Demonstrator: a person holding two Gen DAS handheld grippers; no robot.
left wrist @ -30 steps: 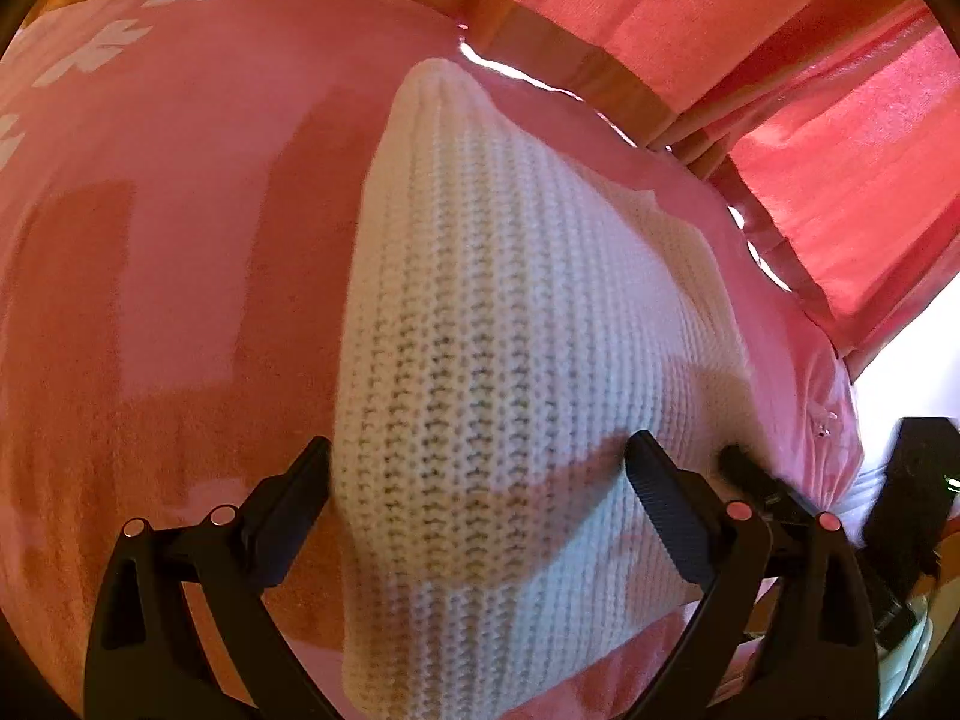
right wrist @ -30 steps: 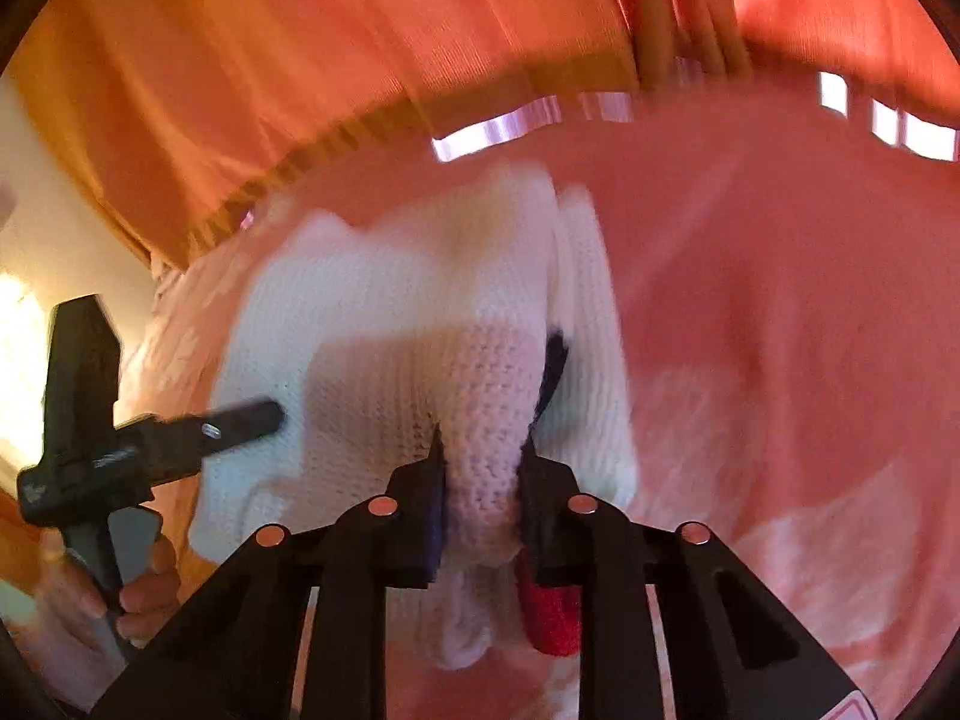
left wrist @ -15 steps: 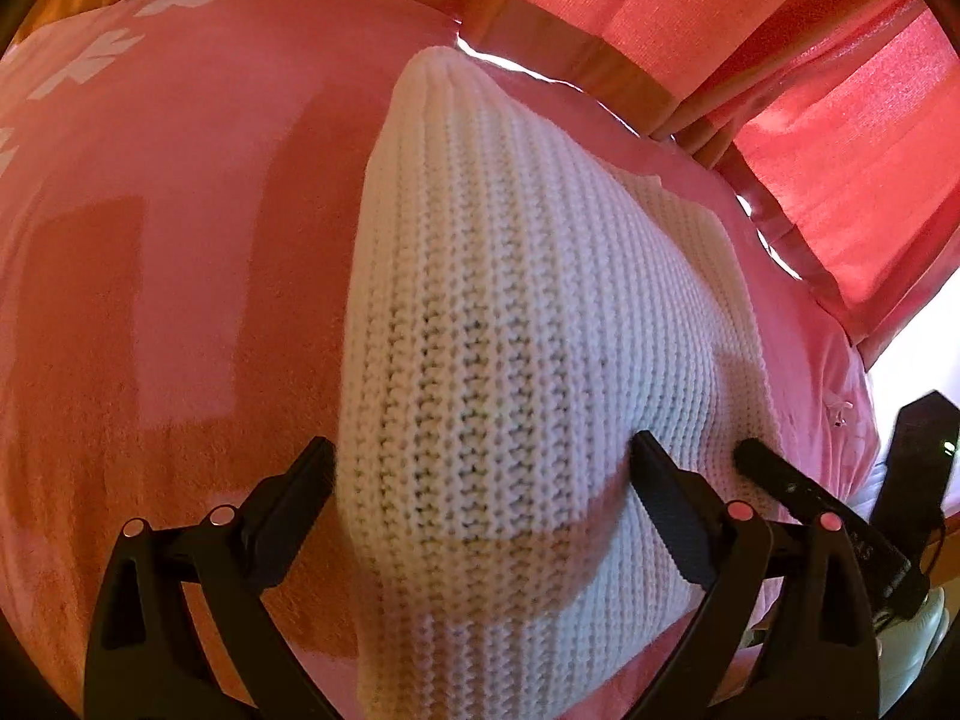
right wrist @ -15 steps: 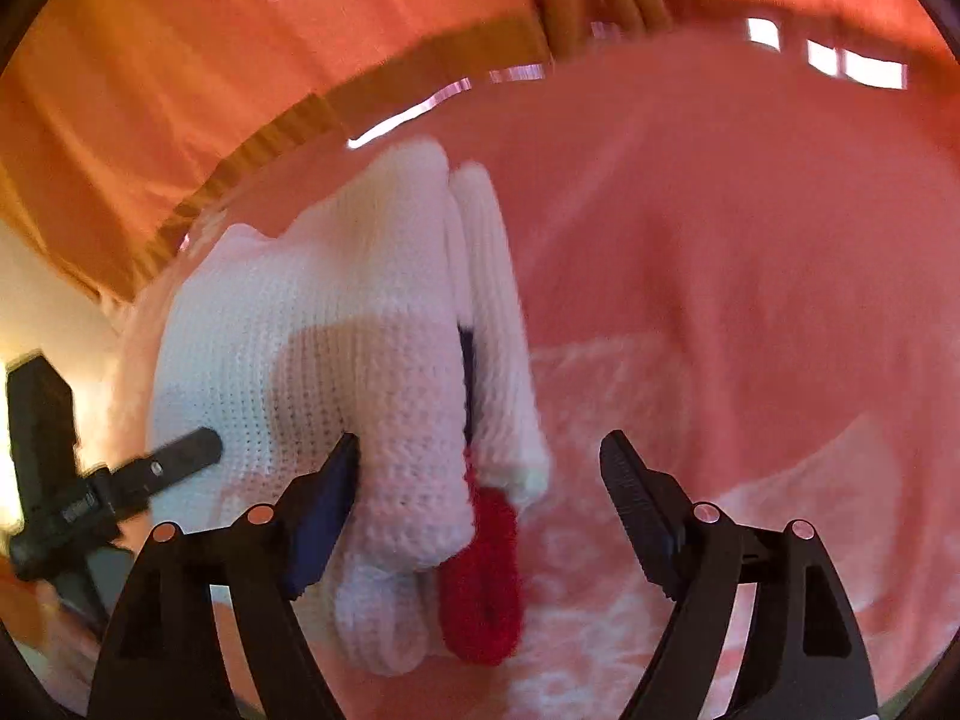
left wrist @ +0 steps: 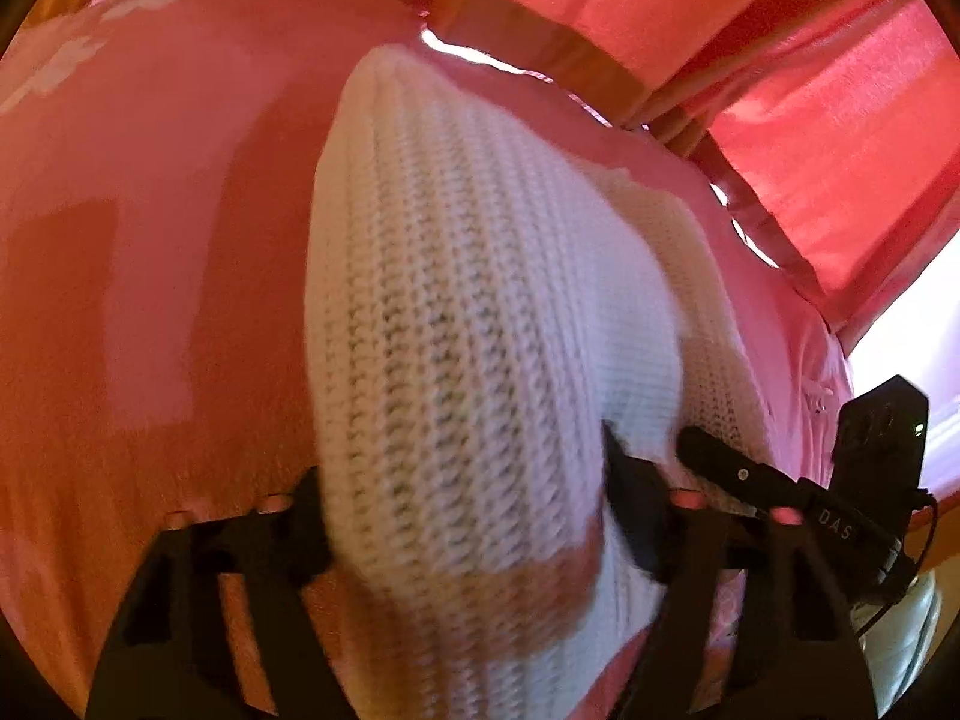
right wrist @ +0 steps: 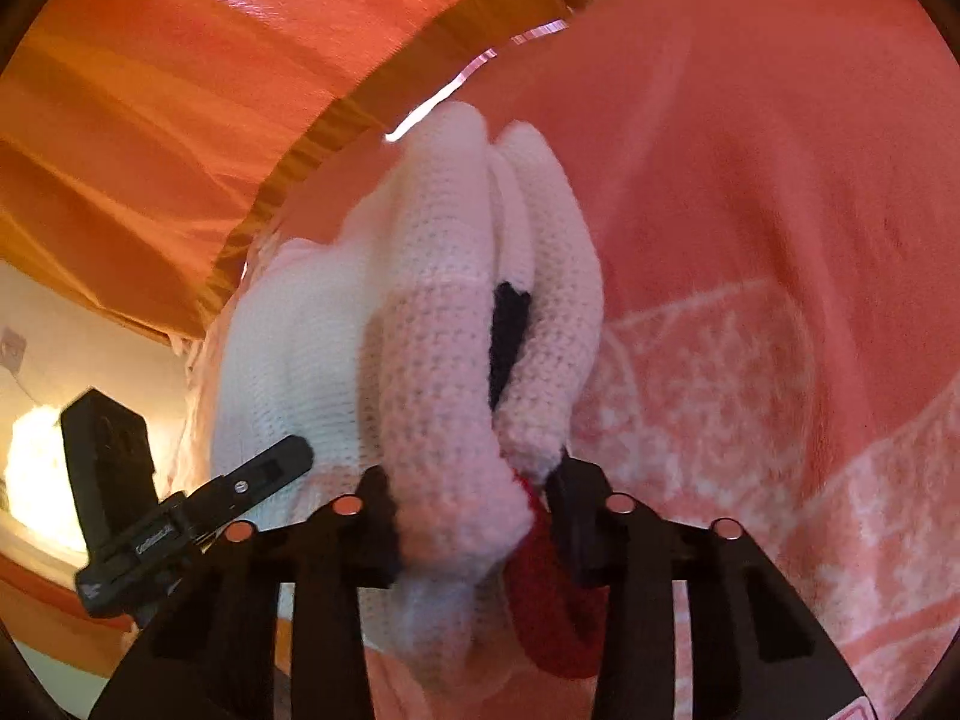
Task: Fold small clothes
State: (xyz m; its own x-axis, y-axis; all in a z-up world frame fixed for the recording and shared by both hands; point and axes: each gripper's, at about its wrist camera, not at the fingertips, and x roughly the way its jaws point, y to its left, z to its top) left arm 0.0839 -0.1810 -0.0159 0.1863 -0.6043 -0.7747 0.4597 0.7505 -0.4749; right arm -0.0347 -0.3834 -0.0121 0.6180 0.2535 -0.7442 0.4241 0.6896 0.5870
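A white knitted garment [left wrist: 480,312] lies folded on the pink blanket [left wrist: 150,210]. In the left wrist view my left gripper [left wrist: 465,516] has its jaws narrowed against a thick fold at the garment's near end. In the right wrist view the garment [right wrist: 432,312] shows stacked white folds with a black patch [right wrist: 507,330] and a red cuff [right wrist: 552,606] at the near end. My right gripper [right wrist: 471,522] has its jaws closing onto the near folds. Each gripper shows in the other's view: the right one [left wrist: 780,480] and the left one [right wrist: 198,510].
Orange-red curtains [left wrist: 810,90] hang close behind the blanket's far edge, with a wooden frame [right wrist: 432,42] under them. A patterned pink-and-white part of the blanket [right wrist: 750,420] lies to the right of the garment. A bright wall [right wrist: 36,360] shows at the left.
The right gripper let go of the fold, opened wide, then narrowed onto the near folds again. The left gripper's jaws went from wide open to pressing on the fold.
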